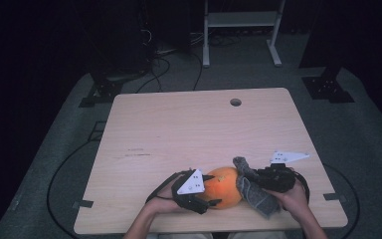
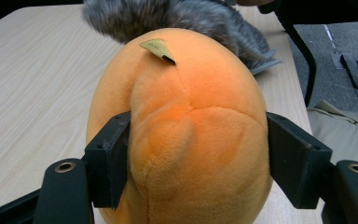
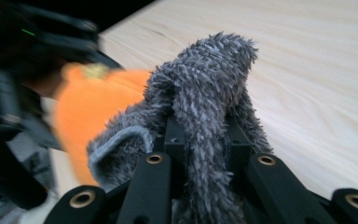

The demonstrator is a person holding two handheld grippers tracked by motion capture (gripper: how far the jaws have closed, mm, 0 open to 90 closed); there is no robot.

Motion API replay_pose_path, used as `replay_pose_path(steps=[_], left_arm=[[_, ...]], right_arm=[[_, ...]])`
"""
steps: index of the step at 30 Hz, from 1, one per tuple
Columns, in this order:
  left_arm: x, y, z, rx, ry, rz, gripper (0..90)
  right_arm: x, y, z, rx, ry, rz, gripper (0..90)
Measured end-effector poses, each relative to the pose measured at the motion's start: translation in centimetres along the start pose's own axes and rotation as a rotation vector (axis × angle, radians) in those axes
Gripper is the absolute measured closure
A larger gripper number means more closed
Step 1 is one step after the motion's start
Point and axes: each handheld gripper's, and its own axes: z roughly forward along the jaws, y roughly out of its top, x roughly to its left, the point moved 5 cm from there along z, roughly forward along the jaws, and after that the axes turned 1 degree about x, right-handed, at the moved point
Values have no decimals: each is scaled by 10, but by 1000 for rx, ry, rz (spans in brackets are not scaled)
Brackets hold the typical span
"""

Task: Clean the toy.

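Orange plush [image 1: 222,187] on desk [image 1: 179,129] near front edge, clamped by left hand-held gripper [image 1: 210,190] at both sides. Right hand-held gripper [image 3: 205,140] pinching grey cloth [image 3: 205,93], draped against plush. Grips done; likely wiping or covering underway, plush mostly bare.

A round orange plush toy [image 1: 223,187] rests on the wooden table near its front edge, a small tan tag [image 2: 157,48] sticking out of its seam. A fuzzy grey cloth [image 1: 252,189] lies draped against its right side, touching it.
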Motion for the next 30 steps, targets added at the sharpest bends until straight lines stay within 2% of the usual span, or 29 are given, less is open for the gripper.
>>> replay_pose_path(steps=[2,3,6,7,8,10,11,12,13,15,17,18,19,21,22,24,25,26,28,30], left_arm=[[0,-1,0,-3,-3,1,293],[0,-1,-1,-2,-5,4,293],[0,-1,-2,-3,-8,6,293],[-1,-2,-2,-4,-9,7,293],[-1,-1,-1,-5,-10,7,293],[-1,-1,-1,-4,-12,10,293],[-1,-1,-1,-3,-13,11,293],[-1,-1,-1,-1,-11,12,293],[-1,-1,0,0,-9,12,293],[-2,0,1,-1,-6,11,294],[-2,0,1,-1,-8,10,293],[-1,0,1,1,-8,12,294],[-2,0,1,0,-10,14,294],[-3,0,2,-2,-14,16,294],[-3,0,2,-2,-16,19,294],[-3,0,2,1,-14,18,295],[-3,0,2,5,-15,21,295],[-3,0,2,5,-14,19,295],[-2,0,2,0,-19,13,295],[-1,-1,1,-7,-21,1,292]], right_arm=[[-4,-5,0,30,-35,-5,761],[-5,-6,-1,33,-38,-8,761],[1,1,-6,6,-35,-19,761],[5,5,-7,-17,-17,-26,761],[11,10,-10,-51,24,-28,761],[19,15,-12,-82,75,-37,760],[21,16,-12,-81,83,-41,760],[21,14,-10,-70,77,-49,760],[18,10,-5,-39,50,-46,759],[9,3,-1,-11,28,-18,759],[6,3,-3,-3,5,-10,761],[8,5,-6,-16,-1,-19,762],[12,8,-8,-30,7,-28,762],[28,19,-10,-81,71,-64,762],[34,22,-9,-87,86,-78,762],[35,19,-2,-43,43,-111,761],[31,16,0,-33,38,-106,761],[23,12,1,-32,36,-78,761],[10,5,0,-8,-20,-49,762],[2,0,-5,2,-51,-21,763]])
